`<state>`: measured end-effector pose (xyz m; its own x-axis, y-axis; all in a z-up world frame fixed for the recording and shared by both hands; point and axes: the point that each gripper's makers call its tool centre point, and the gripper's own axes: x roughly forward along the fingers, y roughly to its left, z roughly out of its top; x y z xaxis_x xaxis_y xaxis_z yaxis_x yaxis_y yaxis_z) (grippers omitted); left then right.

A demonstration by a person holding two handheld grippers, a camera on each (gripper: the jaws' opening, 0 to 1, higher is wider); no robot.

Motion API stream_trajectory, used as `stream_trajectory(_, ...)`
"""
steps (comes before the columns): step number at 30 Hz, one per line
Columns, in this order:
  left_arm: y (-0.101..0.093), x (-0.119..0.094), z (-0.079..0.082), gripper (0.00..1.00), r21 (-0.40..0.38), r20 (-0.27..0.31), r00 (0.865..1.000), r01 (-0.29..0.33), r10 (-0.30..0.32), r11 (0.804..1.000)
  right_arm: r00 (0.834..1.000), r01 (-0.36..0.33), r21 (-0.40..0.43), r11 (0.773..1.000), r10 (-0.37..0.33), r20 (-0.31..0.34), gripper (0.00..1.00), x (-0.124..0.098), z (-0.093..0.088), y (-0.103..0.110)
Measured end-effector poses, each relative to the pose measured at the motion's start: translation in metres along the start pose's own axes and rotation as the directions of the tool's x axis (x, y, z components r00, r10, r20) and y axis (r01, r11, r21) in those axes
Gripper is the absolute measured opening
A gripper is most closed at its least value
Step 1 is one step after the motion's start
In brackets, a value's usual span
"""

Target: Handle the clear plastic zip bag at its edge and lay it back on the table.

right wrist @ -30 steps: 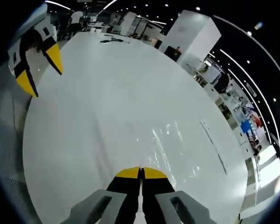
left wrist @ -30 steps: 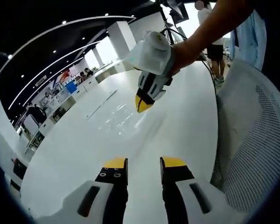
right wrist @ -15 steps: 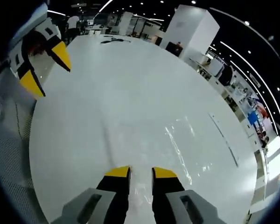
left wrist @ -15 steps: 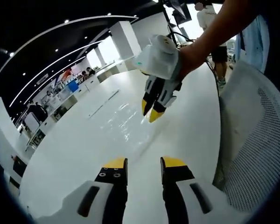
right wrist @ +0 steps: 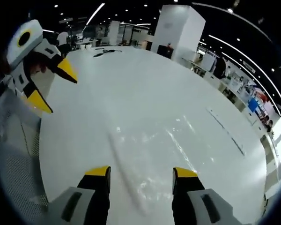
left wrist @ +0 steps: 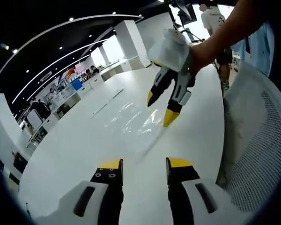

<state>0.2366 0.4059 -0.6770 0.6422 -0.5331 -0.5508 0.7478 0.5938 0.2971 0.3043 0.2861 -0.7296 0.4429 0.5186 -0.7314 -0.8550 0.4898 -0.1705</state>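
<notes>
In the right gripper view, the right gripper [right wrist: 140,174] is seen with its yellow-tipped jaws spread wide apart and nothing held between them. The clear plastic zip bag [right wrist: 150,164] is seen lying flat on the white table [right wrist: 131,89] just ahead of those jaws, its long edge running out from between them; glare is recorded on its wrinkled film. In the left gripper view, the left gripper [left wrist: 144,164] is also seen with its jaws parted and nothing held, poised above the table [left wrist: 75,150] on the near side of the bag [left wrist: 133,123]. The right gripper [left wrist: 165,106] is seen there from the front, held in a hand [left wrist: 199,51], jaws splayed, tips raised above the bag's far side and not touching it. In the right gripper view, the left gripper [right wrist: 51,91] is seen well to the side of the bag, jaws apart. A white mesh chair back [left wrist: 260,140] is noted beside the table, well away from the bag. A person [left wrist: 215,23] is seen standing beyond the table's far end.
</notes>
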Motion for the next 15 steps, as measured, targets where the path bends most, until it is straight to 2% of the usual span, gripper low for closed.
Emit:
stream_trajectory(7, 0.004, 0.001, -0.002, 0.51, -0.043, 0.002, 0.999, -0.034, 0.034, 0.999, 0.996, 0.027, 0.047, 0.999, -0.031, 0.086, 0.68, -0.018, 0.009, -0.007)
stream_trajectory(10, 0.005, 0.000, -0.002, 0.56, -0.044, -0.002, 0.999, -0.043, 0.043, 0.998, 0.995, 0.035, 0.055, 0.998, -0.040, 0.096, 0.74, -0.024, 0.010, -0.008)
stream_trajectory(15, 0.010, -0.002, -0.002, 0.65, -0.093, 0.003, 0.998, -0.063, 0.064, 0.994, 0.988, 0.049, 0.075, 0.996, -0.060, 0.144, 0.79, -0.036, 0.017, -0.009)
